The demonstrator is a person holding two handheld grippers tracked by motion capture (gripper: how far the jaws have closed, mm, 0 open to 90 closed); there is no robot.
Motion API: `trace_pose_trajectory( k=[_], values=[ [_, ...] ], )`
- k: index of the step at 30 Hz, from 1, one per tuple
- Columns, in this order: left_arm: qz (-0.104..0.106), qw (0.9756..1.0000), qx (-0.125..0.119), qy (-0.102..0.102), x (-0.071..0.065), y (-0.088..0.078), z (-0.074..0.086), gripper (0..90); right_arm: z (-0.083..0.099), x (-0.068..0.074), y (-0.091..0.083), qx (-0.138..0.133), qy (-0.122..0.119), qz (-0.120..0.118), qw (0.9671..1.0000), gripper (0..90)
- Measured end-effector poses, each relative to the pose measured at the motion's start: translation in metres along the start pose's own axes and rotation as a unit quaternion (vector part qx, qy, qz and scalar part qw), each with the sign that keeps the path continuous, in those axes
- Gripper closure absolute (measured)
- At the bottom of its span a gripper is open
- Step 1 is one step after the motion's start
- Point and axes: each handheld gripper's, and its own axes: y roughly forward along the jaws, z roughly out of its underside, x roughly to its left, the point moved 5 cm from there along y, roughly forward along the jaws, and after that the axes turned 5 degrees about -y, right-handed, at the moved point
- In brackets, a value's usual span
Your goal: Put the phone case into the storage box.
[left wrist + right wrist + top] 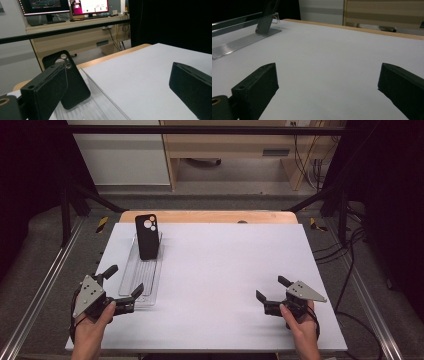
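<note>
the black phone case with round camera cut-outs [147, 236] stands tilted at the far end of a clear ribbed plastic tray [131, 281], which lies on the left part of the white surface [225, 270]. the case leans back on the tray's far wall, its bottom edge resting on the ribs. the left tool [120, 281] sits at the tray's near end with its jaws wide apart, one on each side of the tray; in the left gripper view the case [75, 85] rises just beyond the left jaw. the right tool [272, 290] rests low over the bare surface on the right, well apart from the tray, its jaws also spread and holding nothing.

the step in hand looks like a reach by the left tool for the case. to do it well, i judge the tool should travel forward along the tray, keeping above the thin clear walls so it does not nudge them, then square its jaws to the case's two long edges and close around the middle. the case is light and only propped, so a slow close matters; a knock from one jaw could tip it flat. the right tool could steady the tray's near end
</note>
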Motion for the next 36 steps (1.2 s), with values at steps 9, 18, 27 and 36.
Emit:
trace_pose_trajectory(
  k=[9,18,27,36],
  values=[
    [0.016,0.9999,0.0,0.004,0.002,-0.002,0.013,0.8,-0.001,0.0,-0.001,-0.01,-0.005,0.009,0.9999,4.0],
    [0.013,0.9999,0.002,0.002,0.0,-0.001,0.024,1.0,-0.003,-0.004,-0.004,-0.027,-0.007,0.024,0.9993,5.2],
    [0.008,0.9999,-0.004,-0.012,0.006,-0.004,0.035,0.9,-0.006,0.0,-0.006,-0.037,-0.012,0.018,0.9991,5.0],
    [0.002,0.9993,-0.006,-0.038,0.01,-0.007,0.041,0.9,-0.007,-0.002,-0.015,-0.061,-0.036,0.034,0.9969,5.1]
  ],
)
